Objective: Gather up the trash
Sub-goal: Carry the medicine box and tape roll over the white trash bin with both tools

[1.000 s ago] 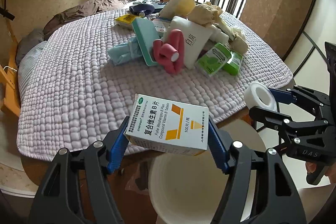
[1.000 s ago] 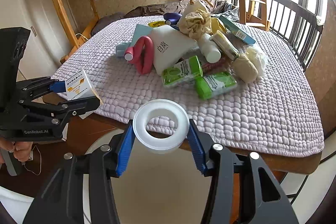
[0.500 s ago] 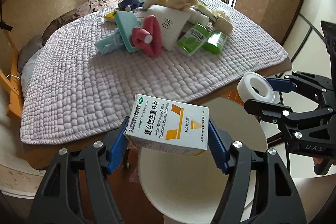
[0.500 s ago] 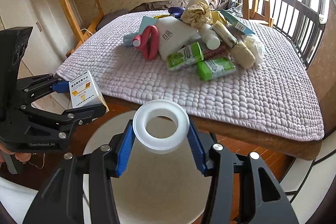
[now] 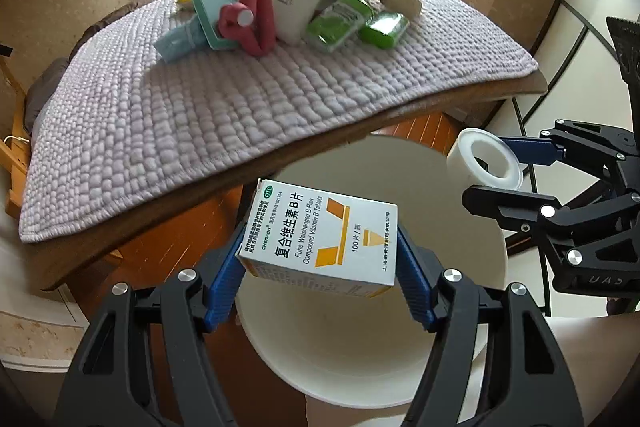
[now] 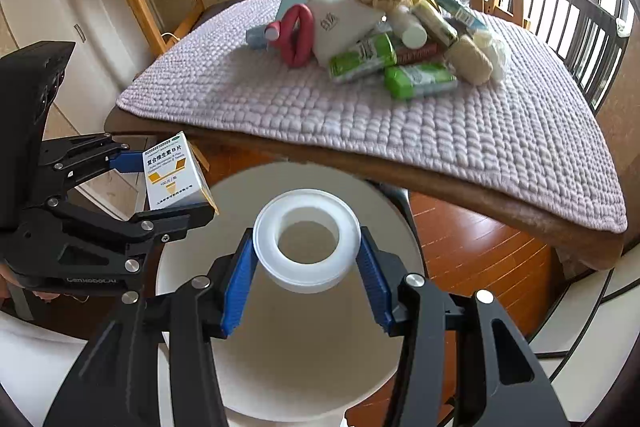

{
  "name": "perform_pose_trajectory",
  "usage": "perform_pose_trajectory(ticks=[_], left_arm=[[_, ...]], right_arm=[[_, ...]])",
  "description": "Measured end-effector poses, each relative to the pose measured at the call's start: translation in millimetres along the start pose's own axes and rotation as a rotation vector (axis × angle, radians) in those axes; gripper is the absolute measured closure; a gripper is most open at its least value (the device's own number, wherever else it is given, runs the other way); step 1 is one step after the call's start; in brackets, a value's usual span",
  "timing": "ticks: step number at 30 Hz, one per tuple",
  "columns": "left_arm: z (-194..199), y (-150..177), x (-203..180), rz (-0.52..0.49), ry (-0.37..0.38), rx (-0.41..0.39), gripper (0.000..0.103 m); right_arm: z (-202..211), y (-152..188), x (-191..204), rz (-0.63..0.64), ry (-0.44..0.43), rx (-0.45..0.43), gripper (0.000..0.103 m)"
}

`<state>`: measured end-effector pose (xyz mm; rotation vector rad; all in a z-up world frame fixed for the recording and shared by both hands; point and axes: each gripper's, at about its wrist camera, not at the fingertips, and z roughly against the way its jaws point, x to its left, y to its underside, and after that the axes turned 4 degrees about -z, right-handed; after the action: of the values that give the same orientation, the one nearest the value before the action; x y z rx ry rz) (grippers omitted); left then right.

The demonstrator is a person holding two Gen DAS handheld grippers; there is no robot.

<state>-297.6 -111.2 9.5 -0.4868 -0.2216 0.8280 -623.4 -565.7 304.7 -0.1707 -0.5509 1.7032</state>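
**Both tongs loaded above the bin**

Left wrist view showed the left tongs point(image 5: 320, 267) closed on a white pill box point(image 5: 320, 241), gripped by its two short ends so the printed face lay up and level. It hung directly above the mouth of a white bin point(image 5: 472, 367) standing on the floor just beside the bench point(image 5: 280, 163), which looked deliberate: let go there and the box would fall straight in.

From the right wrist view, the right tongs point(image 6: 306, 267) pinched a white tape roll point(image 6: 306, 241) across its outer rim, hole facing up, also over the bin. The person seemed to have brought both pieces together to drop them in one go.

On the bench's quilted cover point(image 5: 180, 115) a heap of rubbish point(image 5: 304, 7) waited well away from the edge: green packets, a pink foam curler, a white pouch, crumpled paper. By my reckoning the job was barely started.
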Motion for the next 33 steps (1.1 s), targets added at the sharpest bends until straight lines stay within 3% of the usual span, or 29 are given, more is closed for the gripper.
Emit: perform_pose_trajectory(ticks=[33], left_arm=[[-80.1, 28.9, -11.4, -0.001, 0.004, 0.167, 0.033]], right_arm=[[-67.8, 14.3, -7.2, -0.059, 0.001, 0.146, 0.054]])
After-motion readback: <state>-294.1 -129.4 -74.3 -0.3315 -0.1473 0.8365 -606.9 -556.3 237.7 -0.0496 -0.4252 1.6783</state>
